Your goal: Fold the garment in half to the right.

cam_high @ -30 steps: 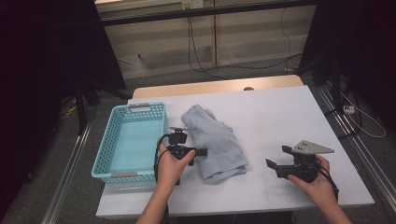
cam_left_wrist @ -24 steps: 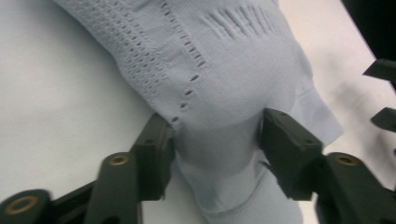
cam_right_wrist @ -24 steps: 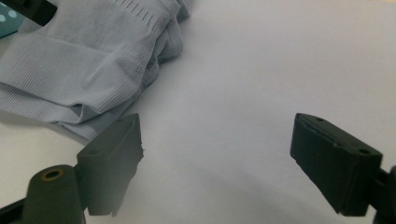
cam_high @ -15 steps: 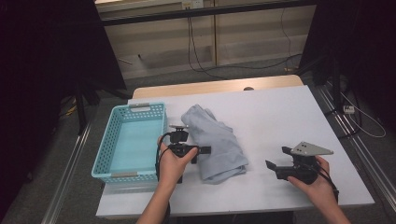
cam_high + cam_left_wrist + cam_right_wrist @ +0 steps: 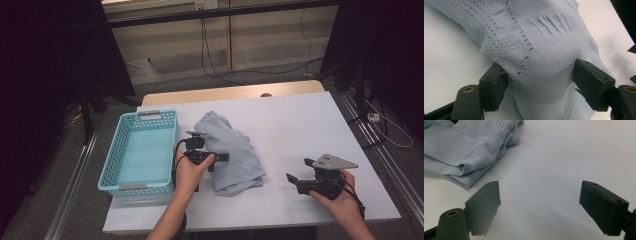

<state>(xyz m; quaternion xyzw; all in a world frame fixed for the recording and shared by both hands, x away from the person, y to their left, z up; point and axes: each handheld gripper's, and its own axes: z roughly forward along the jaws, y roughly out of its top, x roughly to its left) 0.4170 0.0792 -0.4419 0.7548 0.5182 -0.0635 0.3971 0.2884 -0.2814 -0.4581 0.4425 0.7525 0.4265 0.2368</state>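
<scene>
A crumpled light-blue knitted cloth (image 5: 230,150) lies on the white table (image 5: 300,125), just right of the basket. My left gripper (image 5: 220,159) rests at the cloth's left edge. In the left gripper view its jaws have just been opening and stand wide apart, with a fold of the cloth (image 5: 544,50) lying loose between them. My right gripper (image 5: 292,180) hovers low at the table's front right, held in a hand. It is open with bare table between its fingers, and the cloth (image 5: 469,145) lies off to its upper left.
A light-blue plastic basket (image 5: 112,165) stands at the table's left, with nothing in it. The table's far edge is a wooden strip (image 5: 225,92). Cables and dark stands sit on the floor beyond and to the right.
The left gripper's jaw now reaches a little further right over the cloth than a second ago. The right hand and gripper have not moved.
</scene>
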